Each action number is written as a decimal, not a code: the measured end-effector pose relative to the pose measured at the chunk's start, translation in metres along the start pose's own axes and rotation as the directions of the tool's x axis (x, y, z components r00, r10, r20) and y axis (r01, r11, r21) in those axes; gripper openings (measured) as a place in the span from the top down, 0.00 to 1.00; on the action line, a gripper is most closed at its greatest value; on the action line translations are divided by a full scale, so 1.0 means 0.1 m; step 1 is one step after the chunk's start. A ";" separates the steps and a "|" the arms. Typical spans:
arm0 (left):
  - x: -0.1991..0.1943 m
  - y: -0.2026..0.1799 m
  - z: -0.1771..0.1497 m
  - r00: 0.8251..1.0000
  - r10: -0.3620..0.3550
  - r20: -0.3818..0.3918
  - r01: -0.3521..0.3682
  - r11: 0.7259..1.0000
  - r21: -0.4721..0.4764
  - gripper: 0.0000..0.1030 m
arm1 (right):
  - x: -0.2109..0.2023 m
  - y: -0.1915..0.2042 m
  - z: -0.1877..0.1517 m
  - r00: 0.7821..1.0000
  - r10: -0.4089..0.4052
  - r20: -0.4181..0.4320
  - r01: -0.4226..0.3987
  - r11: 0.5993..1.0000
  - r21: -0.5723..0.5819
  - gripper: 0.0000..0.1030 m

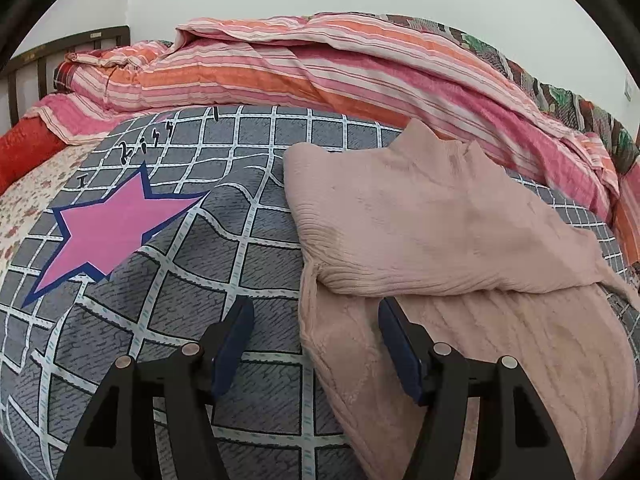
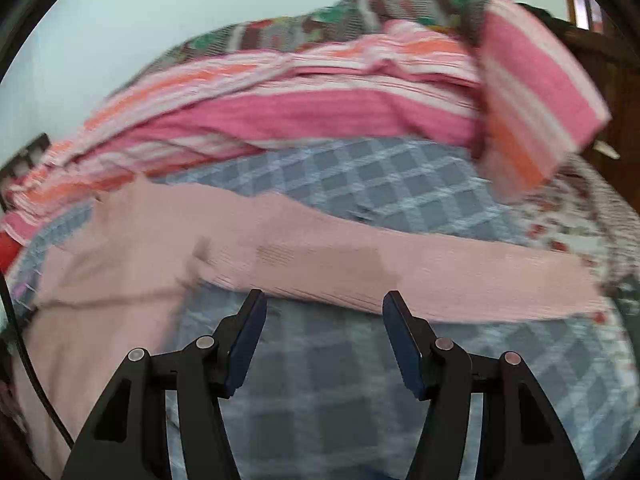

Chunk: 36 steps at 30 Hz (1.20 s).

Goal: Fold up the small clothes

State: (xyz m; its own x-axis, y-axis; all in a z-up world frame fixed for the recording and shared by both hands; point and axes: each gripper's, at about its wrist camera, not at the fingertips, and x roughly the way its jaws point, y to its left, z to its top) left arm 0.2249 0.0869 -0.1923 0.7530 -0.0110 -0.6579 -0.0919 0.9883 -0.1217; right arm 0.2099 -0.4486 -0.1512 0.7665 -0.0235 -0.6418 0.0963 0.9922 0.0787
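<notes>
A pale pink knitted sweater (image 1: pixel 432 232) lies on the grey checked bedspread (image 1: pixel 192 280), its left sleeve folded over the body. My left gripper (image 1: pixel 316 304) hovers open just in front of the folded sleeve's ribbed edge, straddling the sweater's left side, with nothing between its fingers. In the right wrist view, which is blurred, the sweater's other sleeve (image 2: pixel 420 268) stretches out to the right across the bedspread (image 2: pixel 340 380). My right gripper (image 2: pixel 324 300) is open just short of that sleeve, holding nothing.
A pink and orange striped quilt (image 1: pixel 320 64) is bunched along the far side of the bed, with a patterned blanket (image 1: pixel 560 92) behind it. A pink star (image 1: pixel 108 228) is printed on the bedspread at left. A dark headboard (image 1: pixel 40 60) stands far left. A black cable (image 2: pixel 24 344) hangs at left.
</notes>
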 end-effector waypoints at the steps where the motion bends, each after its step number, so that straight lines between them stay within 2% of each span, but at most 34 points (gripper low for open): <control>1: 0.00 0.00 0.00 1.000 -0.002 0.000 0.002 1.000 -0.001 0.39 | -0.03 -0.11 -0.04 1.000 -0.020 -0.004 0.020 1.000 0.002 0.42; 4: 0.00 0.00 0.00 1.000 0.000 0.000 0.000 1.000 0.001 0.39 | -0.10 -0.54 -0.15 0.998 -0.063 -0.016 0.064 0.997 0.043 0.42; 9: 0.01 0.01 0.00 1.000 0.003 -0.003 -0.003 1.000 0.002 0.39 | -0.01 -1.11 -0.31 0.998 -0.041 -0.052 0.050 0.983 0.175 0.42; 12: 0.03 0.00 0.00 1.000 0.007 -0.009 -0.007 1.000 0.007 0.39 | 0.04 -1.25 -0.31 0.998 -0.041 -0.045 0.050 0.978 0.203 0.42; 14: 0.04 -0.01 0.01 1.000 0.007 -0.014 -0.007 1.000 0.008 0.38 | 0.12 -1.33 -0.28 0.997 -0.027 -0.070 0.043 0.970 0.240 0.42; 20: 0.08 0.00 0.05 1.000 0.003 -0.024 -0.003 1.000 -0.008 0.38 | 0.28 -1.49 -0.14 0.996 0.035 -0.085 -0.003 0.938 0.347 0.42; 24: 0.10 0.01 0.06 1.000 -0.003 -0.026 0.003 1.000 -0.018 0.38 | 0.35 -1.48 -0.05 0.995 0.024 -0.096 0.012 0.931 0.364 0.42; 26: 0.10 0.01 0.05 1.000 -0.006 -0.025 0.006 1.000 -0.021 0.38 | 0.37 -1.44 -0.01 0.994 -0.009 -0.109 0.047 0.937 0.345 0.46; 27: 0.10 0.01 0.05 1.000 -0.008 -0.024 0.008 1.000 -0.022 0.38 | 0.39 -1.42 0.01 0.993 -0.033 -0.115 0.070 0.941 0.332 0.58; 28: 0.09 0.02 0.05 1.000 -0.011 -0.023 0.011 1.000 -0.025 0.38 | 0.39 -1.38 0.03 0.991 -0.059 -0.117 0.094 0.944 0.315 0.76; 30: 0.09 0.02 0.05 1.000 -0.017 -0.021 0.016 0.999 -0.030 0.38 | 0.38 -1.32 0.08 0.989 -0.100 -0.106 0.127 0.949 0.288 0.91; 33: 0.08 0.04 0.05 0.999 -0.028 -0.016 0.027 0.999 -0.039 0.38 | 0.26 -1.13 0.18 0.984 -0.166 -0.060 0.176 0.959 0.223 0.94; 36: 0.07 0.07 0.05 0.999 -0.045 -0.008 0.044 0.998 -0.054 0.38 | 0.06 -0.90 0.29 0.982 -0.190 -0.001 0.188 0.967 0.171 0.94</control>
State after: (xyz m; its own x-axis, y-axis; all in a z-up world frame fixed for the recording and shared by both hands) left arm 0.2329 0.0947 -0.1939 0.7514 -0.0563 -0.6574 -0.0938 0.9771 -0.1910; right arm 0.2243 -0.5413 -0.1403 0.7337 -0.2119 -0.6455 0.3454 0.9345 0.0858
